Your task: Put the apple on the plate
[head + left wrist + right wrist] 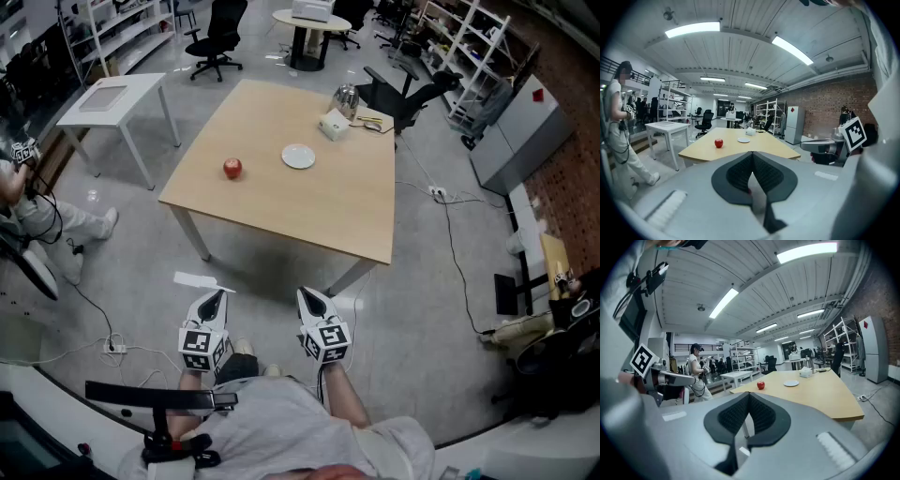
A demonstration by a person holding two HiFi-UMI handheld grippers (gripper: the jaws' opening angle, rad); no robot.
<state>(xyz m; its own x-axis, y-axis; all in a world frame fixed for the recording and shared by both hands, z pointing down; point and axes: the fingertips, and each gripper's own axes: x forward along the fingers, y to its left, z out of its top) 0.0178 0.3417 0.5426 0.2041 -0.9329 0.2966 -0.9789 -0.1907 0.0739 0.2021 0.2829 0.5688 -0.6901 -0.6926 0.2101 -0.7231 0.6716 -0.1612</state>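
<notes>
A red apple [232, 169] lies on the left part of a light wooden table [356, 206]. A small white plate [298, 157] rests to its right, near the table's middle. Both grippers hang close to the person's body, well short of the table's near edge. My left gripper [218, 296] and right gripper [307, 296] are shut with nothing between the jaws. From the left gripper view, the apple [719, 143] and plate [743, 139] appear far ahead beyond the left gripper's [752, 153] tip. The right gripper view shows the apple [761, 385] and plate [791, 383] past its right gripper [749, 393].
A tissue box [334, 125], a metal kettle [346, 97] and flat items sit at the table's far right. A white side table [112, 98] stands to the left, office chairs [214, 37] behind. Cables [450, 244] cross the floor on the right. A person [616, 131] stands at the left.
</notes>
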